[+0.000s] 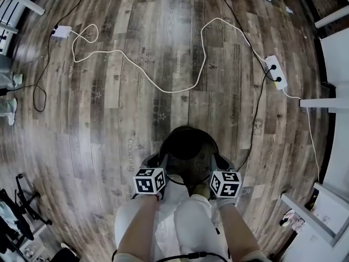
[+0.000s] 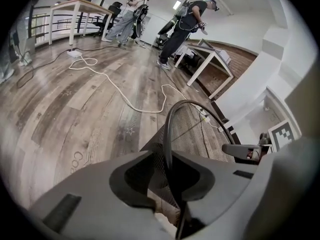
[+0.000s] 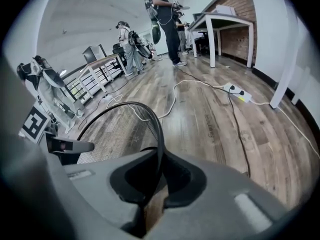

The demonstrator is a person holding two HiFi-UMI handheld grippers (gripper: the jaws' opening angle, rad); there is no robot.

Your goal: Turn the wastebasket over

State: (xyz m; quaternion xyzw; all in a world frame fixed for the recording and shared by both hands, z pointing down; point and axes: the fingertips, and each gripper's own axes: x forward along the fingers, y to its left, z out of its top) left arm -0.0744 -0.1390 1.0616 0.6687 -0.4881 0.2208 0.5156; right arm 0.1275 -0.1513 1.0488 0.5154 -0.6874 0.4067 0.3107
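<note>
Both hand-held grippers are clenched on the wastebasket. The left hand-held gripper [image 2: 167, 176] has its jaws pinched on the black rim [image 2: 168, 129], which runs up between them, with the mesh wall just behind. The right hand-held gripper [image 3: 152, 176] grips the same rim [image 3: 159, 134] on the opposite side, jaws pressed on the wire. From the head view, the left hand-held gripper [image 1: 162, 161] and the right hand-held gripper [image 1: 214, 162] sit on either side of the round, dark wastebasket [image 1: 188, 143], each with its marker cube nearest the camera. The wastebasket stands mouth up on the wooden floor [image 1: 109, 102], just ahead of the person's white-trousered legs [image 1: 174, 228].

Farther out, a white cable [image 1: 142, 70] loops across the boards to a white power strip [image 1: 275, 71], and a black cable [image 1: 255, 116] runs from that strip toward the wastebasket's right side. Well beyond, two people [image 2: 185, 24] stand at the far end of the room.
</note>
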